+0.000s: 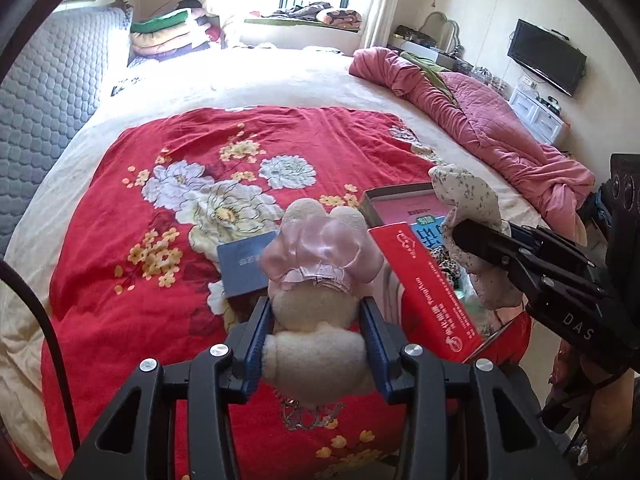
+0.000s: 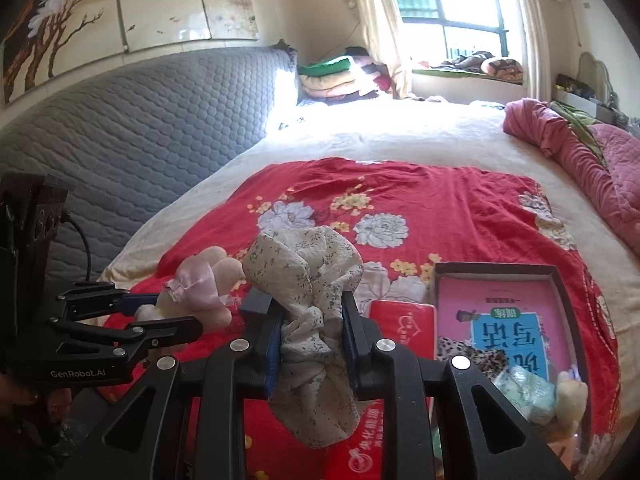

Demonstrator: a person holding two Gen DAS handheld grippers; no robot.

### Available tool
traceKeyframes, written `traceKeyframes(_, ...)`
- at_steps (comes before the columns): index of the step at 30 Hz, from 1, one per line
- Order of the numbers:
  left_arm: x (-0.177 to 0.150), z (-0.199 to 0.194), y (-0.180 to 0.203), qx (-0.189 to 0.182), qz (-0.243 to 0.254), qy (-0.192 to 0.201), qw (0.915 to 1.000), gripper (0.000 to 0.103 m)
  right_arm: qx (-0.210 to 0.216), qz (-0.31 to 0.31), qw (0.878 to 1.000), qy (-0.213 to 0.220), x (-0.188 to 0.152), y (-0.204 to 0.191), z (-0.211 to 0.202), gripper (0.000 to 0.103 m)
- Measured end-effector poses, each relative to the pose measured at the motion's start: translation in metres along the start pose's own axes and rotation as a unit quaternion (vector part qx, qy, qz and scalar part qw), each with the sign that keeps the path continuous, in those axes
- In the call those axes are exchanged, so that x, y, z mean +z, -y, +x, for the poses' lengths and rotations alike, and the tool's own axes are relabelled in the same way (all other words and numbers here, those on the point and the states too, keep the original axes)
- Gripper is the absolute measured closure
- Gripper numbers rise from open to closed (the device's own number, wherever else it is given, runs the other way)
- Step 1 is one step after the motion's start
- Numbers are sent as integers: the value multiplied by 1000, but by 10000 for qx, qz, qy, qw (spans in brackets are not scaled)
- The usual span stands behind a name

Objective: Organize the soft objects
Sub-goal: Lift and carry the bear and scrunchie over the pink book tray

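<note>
My left gripper [image 1: 318, 312] is shut on a cream plush toy with a pink bow [image 1: 316, 268] and holds it above the red floral cloth [image 1: 160, 200]. It also shows in the right wrist view [image 2: 200, 292]. My right gripper [image 2: 310, 316] is shut on a crumpled white floral fabric piece [image 2: 304, 272], held just right of the plush; the fabric shows in the left wrist view [image 1: 468, 200] too. A shallow open box [image 2: 560, 280] with a pink book [image 2: 516, 320] lies to the right, holding a leopard-print item [image 2: 468, 352], a pale green soft item [image 2: 528, 388] and a small cream plush [image 2: 572, 400].
A red packet [image 1: 436, 300] leans against the box. A small blue box [image 1: 244, 268] lies on the cloth behind the plush. A pink quilt [image 1: 480, 120] is bunched at the bed's right side. A grey padded headboard [image 2: 140, 128] is on the left.
</note>
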State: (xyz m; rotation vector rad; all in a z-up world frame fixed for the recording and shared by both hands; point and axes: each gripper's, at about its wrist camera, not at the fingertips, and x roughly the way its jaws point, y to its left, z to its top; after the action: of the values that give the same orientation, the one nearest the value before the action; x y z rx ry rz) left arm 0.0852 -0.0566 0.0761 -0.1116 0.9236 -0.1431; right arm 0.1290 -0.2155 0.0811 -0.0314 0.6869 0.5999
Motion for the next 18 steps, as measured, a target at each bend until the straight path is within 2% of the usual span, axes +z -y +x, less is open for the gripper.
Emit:
traceKeyframes(10,37,20,83,-337,654,35,9973,59,-658,648,9950,372,-14,82,-63,77)
traceKeyframes(18,51,53,134,-538,1040,-161,9930,59,-1270,1301,9816,580,-32,154,-103,77)
